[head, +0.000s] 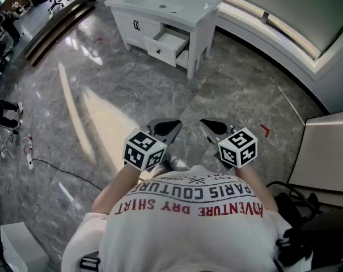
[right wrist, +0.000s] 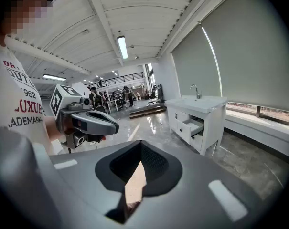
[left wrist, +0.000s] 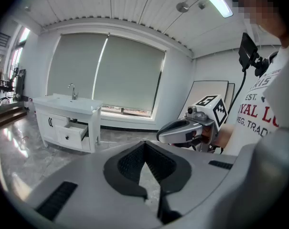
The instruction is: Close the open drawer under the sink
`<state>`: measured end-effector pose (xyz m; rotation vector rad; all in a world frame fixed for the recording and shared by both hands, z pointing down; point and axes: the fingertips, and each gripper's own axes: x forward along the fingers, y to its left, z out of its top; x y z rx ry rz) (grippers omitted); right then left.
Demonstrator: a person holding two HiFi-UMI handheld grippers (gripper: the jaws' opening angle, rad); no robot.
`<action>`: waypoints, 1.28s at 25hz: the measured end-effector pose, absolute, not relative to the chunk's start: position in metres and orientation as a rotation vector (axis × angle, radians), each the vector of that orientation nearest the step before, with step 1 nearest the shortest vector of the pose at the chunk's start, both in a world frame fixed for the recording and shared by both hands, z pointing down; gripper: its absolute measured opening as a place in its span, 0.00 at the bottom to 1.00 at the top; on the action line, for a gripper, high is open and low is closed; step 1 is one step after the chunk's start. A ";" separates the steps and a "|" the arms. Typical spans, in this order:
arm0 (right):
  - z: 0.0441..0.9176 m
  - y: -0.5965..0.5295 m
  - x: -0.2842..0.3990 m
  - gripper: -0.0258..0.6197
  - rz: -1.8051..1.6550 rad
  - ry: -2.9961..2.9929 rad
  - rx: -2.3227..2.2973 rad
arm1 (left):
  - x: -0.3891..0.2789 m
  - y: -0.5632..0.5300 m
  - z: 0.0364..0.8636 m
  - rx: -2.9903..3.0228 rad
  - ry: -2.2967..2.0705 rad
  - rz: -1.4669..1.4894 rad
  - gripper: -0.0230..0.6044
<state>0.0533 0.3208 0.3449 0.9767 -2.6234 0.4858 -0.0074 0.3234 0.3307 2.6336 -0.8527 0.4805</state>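
A white vanity with a sink stands far ahead on the grey marble floor. Its upper right drawer is pulled out and looks empty. The same open drawer shows in the left gripper view, and the drawer shows again in the right gripper view. Close to my chest, my left gripper and right gripper are held side by side, well short of the vanity. Both are shut with nothing between the jaws. The left gripper and the right gripper each show only floor beyond their tips.
A curved window ledge runs behind the vanity. A white board leans at the right, with a black bag below it. A cable lies on the floor at left. Steps and people stand at the far left.
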 end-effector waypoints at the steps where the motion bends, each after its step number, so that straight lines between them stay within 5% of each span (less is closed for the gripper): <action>1: 0.344 0.322 0.055 0.04 0.484 -2.624 0.976 | -0.006 0.325 0.330 2.635 -0.852 0.481 0.04; 32: 0.345 0.326 0.076 0.04 0.522 -2.656 0.952 | 0.019 0.332 0.329 2.627 -0.863 0.501 0.04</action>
